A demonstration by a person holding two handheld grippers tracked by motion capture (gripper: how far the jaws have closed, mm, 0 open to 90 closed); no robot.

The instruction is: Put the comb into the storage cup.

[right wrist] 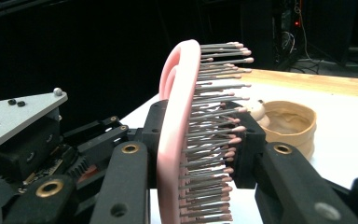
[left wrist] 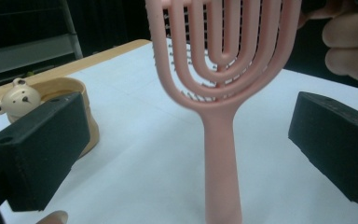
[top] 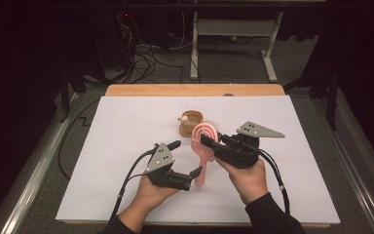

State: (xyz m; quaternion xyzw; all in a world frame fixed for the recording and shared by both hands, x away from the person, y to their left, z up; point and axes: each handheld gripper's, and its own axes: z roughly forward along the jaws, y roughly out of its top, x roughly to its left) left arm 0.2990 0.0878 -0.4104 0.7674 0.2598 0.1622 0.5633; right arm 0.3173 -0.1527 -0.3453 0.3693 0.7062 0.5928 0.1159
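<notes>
- The right gripper clamps the head of a pink vented hairbrush, its jaws pinching the back and the bristle side; the right hand holds it level above the white table, pointing left.
- The brush stands upright, handle down, near a tan bowl with a bear figure.
- The left gripper has its jaws spread wide, one either side of the brush handle, touching nothing; the left hand keeps it low, pointing right.

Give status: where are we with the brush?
Done: right gripper is shut on the pink brush head, holding it off the sheet. In hand: left gripper is open, jaws either side of the handle, not touching. Left: probably placing it, perhaps near the wooden bowl.
</notes>
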